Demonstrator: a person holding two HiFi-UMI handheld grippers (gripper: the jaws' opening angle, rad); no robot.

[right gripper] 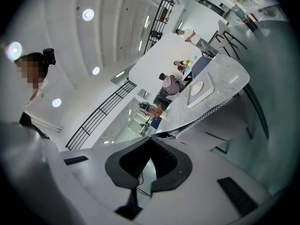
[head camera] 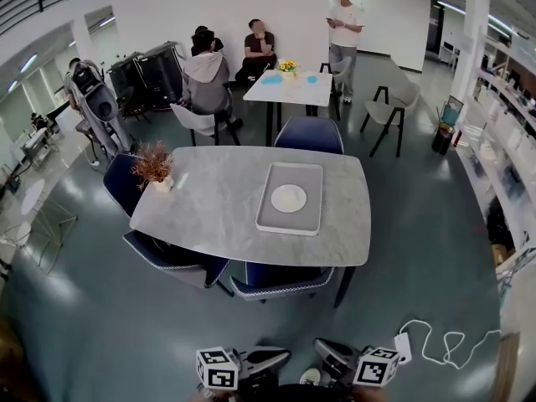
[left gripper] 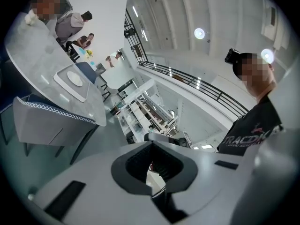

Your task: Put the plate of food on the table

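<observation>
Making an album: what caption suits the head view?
White plate on a tray atop the grey table, people seated beyond.

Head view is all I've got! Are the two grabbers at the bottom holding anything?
Observer: Not the left one. The left gripper view shows the left gripper shut, with nothing between its jaws.
Operator: What about the other grabber?
Observer: The right gripper is shut and empty too, as its own view shows.

White plate (head camera: 289,198) on tray (head camera: 272,218) atop table (head camera: 209,199)
</observation>
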